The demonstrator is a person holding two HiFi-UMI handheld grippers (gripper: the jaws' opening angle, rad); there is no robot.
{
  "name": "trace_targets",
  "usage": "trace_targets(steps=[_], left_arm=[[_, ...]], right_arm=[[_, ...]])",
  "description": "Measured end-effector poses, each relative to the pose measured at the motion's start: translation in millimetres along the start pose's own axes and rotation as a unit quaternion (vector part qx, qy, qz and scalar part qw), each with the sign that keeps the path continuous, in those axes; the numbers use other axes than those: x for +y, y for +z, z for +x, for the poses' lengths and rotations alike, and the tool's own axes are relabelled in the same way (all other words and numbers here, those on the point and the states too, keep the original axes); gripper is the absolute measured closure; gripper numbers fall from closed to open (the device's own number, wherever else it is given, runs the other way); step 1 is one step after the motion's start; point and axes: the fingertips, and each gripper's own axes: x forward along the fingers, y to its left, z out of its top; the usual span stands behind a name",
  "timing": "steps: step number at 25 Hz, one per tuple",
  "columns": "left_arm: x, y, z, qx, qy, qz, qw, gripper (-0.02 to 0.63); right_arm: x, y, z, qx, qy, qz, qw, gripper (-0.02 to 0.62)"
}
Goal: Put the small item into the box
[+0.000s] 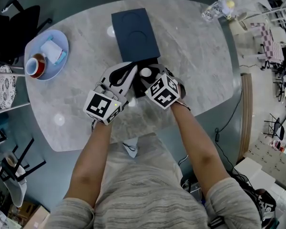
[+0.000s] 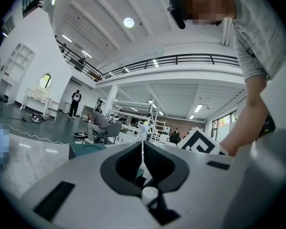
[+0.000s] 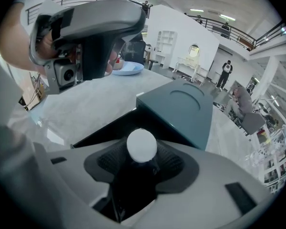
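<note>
A dark blue box [image 1: 133, 32] [image 3: 181, 106] lies at the table's middle, and a black part [image 1: 139, 88] [image 3: 102, 130] of it shows at its near end, under the grippers. My right gripper [image 1: 145, 75] [image 3: 142, 151] hangs over that black part. It is shut on the small white round item [image 1: 146, 72] [image 3: 142, 145], and its dark pads touch the item on both sides. My left gripper [image 1: 129, 76] [image 2: 142, 151] is close beside it on the left, jaws shut, nothing seen between the tips. Its grey body [image 3: 86, 32] fills the upper left of the right gripper view.
A light blue plate [image 1: 57, 36] with a red-and-white cup [image 1: 36, 66] and a white cup [image 1: 52, 51] stands at the table's left edge. A clear plastic thing [image 1: 217, 8] lies far right. Bare marble top [image 1: 190, 61] lies right of the box. Chairs stand left of the table.
</note>
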Motion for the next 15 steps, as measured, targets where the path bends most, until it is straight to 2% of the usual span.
trace_targets(steps=[3,7,15], left_arm=[[-1,1,-1,0.001,-0.002,0.002,1.0,0.583],[-2,3,-1,0.003,-0.003,0.006,1.0,0.583],[-3,19,2,0.002,-0.008,0.021,0.9998,0.583]], right_arm=[[1,1,-2,-0.009,0.001,0.012,1.0,0.354],[-3,8,-11,-0.03,-0.003,0.033,0.999,0.354],[-14,32,-51,-0.107,-0.026,0.088,0.99,0.354]])
